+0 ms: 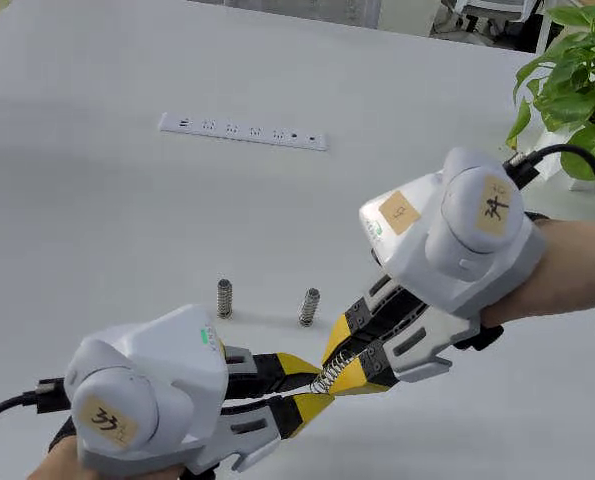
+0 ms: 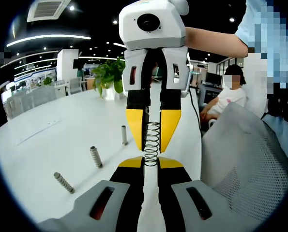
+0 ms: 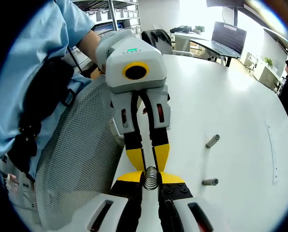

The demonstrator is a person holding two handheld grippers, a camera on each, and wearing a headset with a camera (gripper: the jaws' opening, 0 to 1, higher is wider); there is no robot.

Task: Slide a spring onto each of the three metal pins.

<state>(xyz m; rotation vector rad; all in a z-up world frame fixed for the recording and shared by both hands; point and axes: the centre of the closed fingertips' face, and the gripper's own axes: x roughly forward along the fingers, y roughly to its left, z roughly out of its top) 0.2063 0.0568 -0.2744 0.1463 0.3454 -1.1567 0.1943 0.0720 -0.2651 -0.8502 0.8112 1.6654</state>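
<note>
Left gripper: enters from the lower left of the head view, clenched on one end of a spring, yellow tips pinching the end coils. Right gripper: enters from the right, nose to nose with the other, jaws closed against the sides of that same spring. Held thus by both, clear of the white table. From the left gripper view: stands as a straight coil between the two pairs of yellow tips. From the right gripper view: shows end-on, a round ring between the tips. Cannot tell whether anything runs inside the coil.

Farther out on the table: two upright pins already wearing springs, left sprung pin and right sprung pin, near each other but apart. In line with them in the left gripper view: third pin, thin and smooth, apparently bare. Farther back: white power strip, lying flat. At the far right corner: leafy green plant. Below the grippers in the right gripper view: grey mesh chair, beside a light blue shirt.
</note>
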